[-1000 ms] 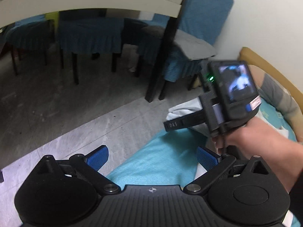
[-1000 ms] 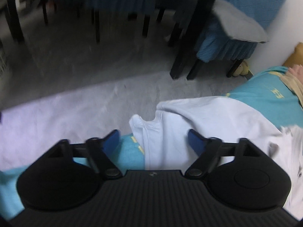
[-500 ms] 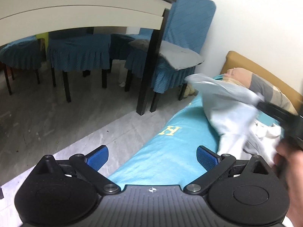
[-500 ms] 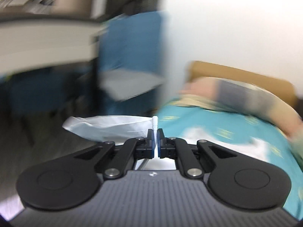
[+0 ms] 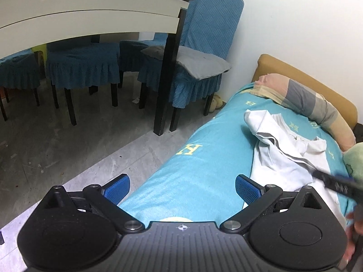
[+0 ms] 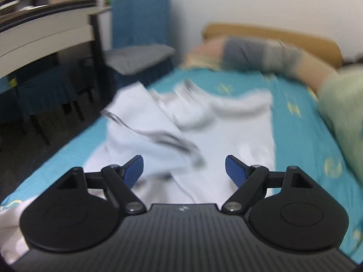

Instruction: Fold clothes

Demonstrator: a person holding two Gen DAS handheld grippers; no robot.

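The white shirt [image 6: 226,136] lies on the bed [image 5: 204,170] with one side turned over its middle, so the folding seems only begun, and the left claw [image 5: 182,185] and the right claw [image 6: 183,168] both stand apart, holding nothing.

Blue-covered chairs [image 5: 199,52] ring a table [image 5: 90,20] on grey floor [image 5: 68,145].

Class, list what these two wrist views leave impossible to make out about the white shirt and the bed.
- White shirt, left wrist view: its near end is cut off behind the right gripper and the gripper body.
- Right wrist view: motion blur smears the shirt's folds and trim.
- Bed: the yellow prints are unreadable in the right wrist view's blur.
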